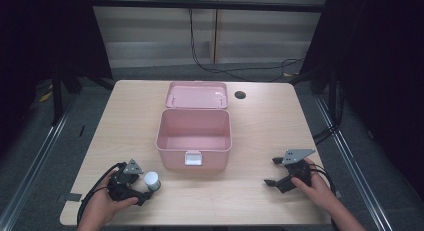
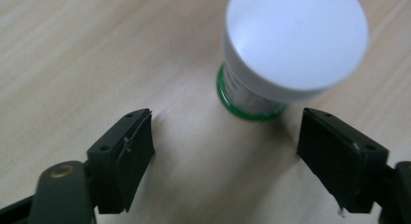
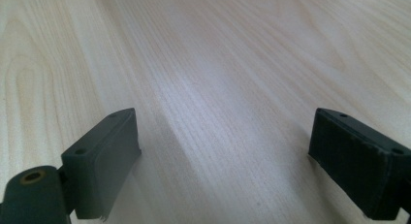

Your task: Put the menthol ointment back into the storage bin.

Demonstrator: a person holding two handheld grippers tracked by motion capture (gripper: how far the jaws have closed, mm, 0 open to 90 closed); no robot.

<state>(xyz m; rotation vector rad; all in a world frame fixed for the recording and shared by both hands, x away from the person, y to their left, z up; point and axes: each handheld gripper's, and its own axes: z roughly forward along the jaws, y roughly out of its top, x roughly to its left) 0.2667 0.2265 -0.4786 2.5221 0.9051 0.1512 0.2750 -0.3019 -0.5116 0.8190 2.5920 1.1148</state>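
here, white-capped jar (image 2: 291,44) — top edge cropped, label blurred.

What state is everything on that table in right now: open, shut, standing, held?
Pink box: open, empty inside, front latch hanging down.
Lid: swung back, lying behind the box.
White-capped bottle: standing upright on the table, cap on, not gripped.
Left tongs: open, jaws just short of the bottle, apart from it.
Right tongs: open, holding nothing, low over bare tabletop.
Table: bare wood with a round cable hole.

Matt wood-grain table (image 1: 260,126), plastic box (image 1: 194,141)
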